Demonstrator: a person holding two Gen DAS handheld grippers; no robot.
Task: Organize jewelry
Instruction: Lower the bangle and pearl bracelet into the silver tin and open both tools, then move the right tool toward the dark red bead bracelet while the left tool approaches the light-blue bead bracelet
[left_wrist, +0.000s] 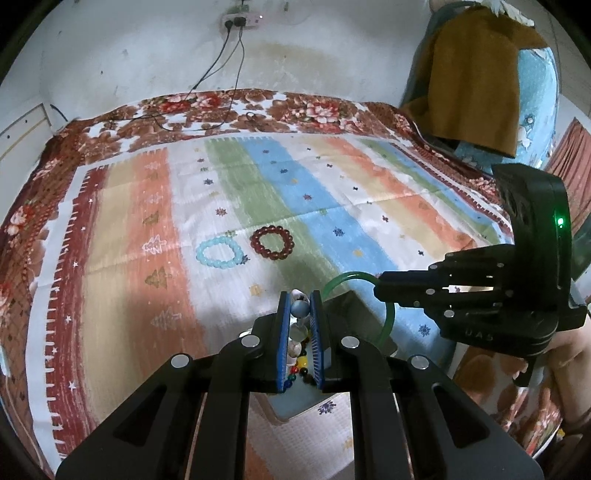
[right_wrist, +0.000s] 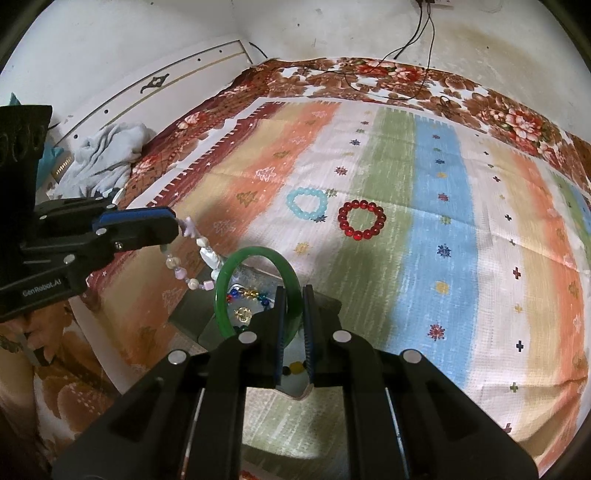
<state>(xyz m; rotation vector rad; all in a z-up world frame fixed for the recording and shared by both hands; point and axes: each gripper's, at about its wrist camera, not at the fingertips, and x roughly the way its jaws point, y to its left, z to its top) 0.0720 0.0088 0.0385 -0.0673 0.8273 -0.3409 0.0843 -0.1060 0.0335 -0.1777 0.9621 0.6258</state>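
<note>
My left gripper (left_wrist: 300, 301) is shut on a pale bead-and-shell bracelet (left_wrist: 299, 308); in the right wrist view the bracelet (right_wrist: 192, 254) hangs from the left gripper (right_wrist: 173, 225) over an open box (right_wrist: 192, 306) with colourful beads (right_wrist: 247, 293) inside. My right gripper (right_wrist: 293, 293) is shut on a green bangle (right_wrist: 251, 258), held upright above the same box; the bangle also shows in the left wrist view (left_wrist: 388, 317). A light blue bead bracelet (left_wrist: 218, 253) (right_wrist: 307, 204) and a dark red bead bracelet (left_wrist: 272, 242) (right_wrist: 362, 220) lie side by side on the striped cloth (left_wrist: 184, 206).
A flowered blanket (left_wrist: 221, 107) lies under the striped cloth. Cables (left_wrist: 221, 66) hang from a wall socket (left_wrist: 242, 19). A crumpled grey cloth (right_wrist: 107, 155) lies at the left bed edge. Brown and blue fabric (left_wrist: 476, 81) hangs at the right.
</note>
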